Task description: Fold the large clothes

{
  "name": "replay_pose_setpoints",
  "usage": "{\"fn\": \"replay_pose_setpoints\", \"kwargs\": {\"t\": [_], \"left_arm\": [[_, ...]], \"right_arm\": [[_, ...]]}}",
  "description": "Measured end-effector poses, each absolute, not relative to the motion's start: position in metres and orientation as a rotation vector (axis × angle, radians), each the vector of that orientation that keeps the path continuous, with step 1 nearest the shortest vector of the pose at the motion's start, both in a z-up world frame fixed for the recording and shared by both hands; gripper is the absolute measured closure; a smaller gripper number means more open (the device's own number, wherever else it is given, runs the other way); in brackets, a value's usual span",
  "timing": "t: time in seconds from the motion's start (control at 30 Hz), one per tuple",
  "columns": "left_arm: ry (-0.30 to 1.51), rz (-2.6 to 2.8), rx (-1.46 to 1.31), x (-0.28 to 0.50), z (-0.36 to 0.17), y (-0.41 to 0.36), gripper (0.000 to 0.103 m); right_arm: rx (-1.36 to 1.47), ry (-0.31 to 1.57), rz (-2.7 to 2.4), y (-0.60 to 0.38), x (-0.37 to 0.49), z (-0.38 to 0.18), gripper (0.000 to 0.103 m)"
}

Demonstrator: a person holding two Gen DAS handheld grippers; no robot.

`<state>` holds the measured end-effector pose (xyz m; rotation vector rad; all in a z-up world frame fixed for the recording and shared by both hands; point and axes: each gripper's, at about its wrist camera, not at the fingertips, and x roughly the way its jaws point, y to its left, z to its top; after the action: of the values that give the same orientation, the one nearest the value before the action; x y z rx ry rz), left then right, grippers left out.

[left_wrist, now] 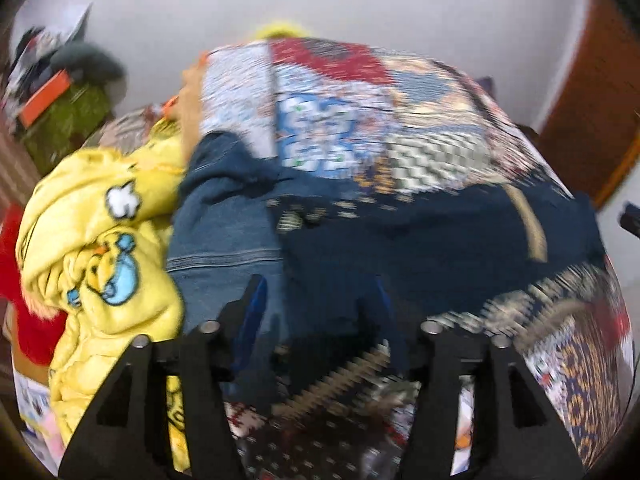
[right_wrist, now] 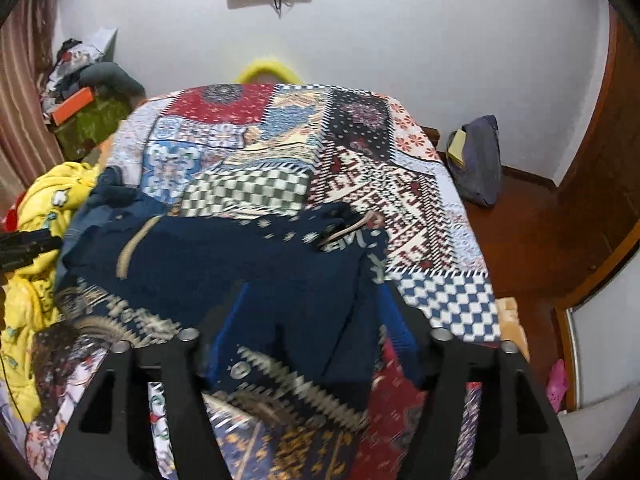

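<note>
Both grippers, left & right, jaws spread, hovering over navy sweater at bed near edge; soft, floppy, prob light—pinch hem corners.

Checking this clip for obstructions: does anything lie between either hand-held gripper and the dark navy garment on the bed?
Nothing visible does. The navy garment lies spread on the patterned bedspread, directly ahead of the left hand-held gripper and the right hand-held gripper. The yellow jacket and denim piece sit off to the left.
</note>
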<state>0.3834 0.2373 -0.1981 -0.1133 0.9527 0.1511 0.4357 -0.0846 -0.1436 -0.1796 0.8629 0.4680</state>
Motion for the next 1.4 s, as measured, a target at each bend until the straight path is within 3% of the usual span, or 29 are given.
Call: {"fn": "replay_pose_setpoints", "kwargs": {"t": [0.23, 0.4, 0.57, 0.87, 1.1, 1.4], "left_arm": [[0.963, 0.05, 0.033, 0.385, -0.213, 0.166, 0.021], [0.995, 0.068, 0.031, 0.412, -0.239, 0.154, 0.021], [0.979, 0.088, 0.008, 0.446, -0.245, 0.166, 0.011], [0.975, 0.281, 0.005, 0.524, -0.214, 0.228, 0.011], [0.828, 0.322, -0.013, 0.503, -0.162, 0.243, 0.011], [0.916, 0.101, -0.018, 0.463, -0.185, 0.192, 0.011]], "right_arm": [[-0.224, 0.95, 0.514, -0.058, 0.421, -0.182, 0.031], [-0.253, 0.995, 0.51, -0.039, 0.426, -0.21, 0.031], [-0.215, 0.975, 0.501, -0.014, 0.447, -0.215, 0.026], [-0.27, 0.883, 0.356, 0.01, 0.518, -0.187, 0.027], [-0.07, 0.82, 0.395, -0.028, 0.525, -0.13, 0.026], [-0.173, 0.91, 0.596, -0.014, 0.47, -0.166, 0.026]]}}
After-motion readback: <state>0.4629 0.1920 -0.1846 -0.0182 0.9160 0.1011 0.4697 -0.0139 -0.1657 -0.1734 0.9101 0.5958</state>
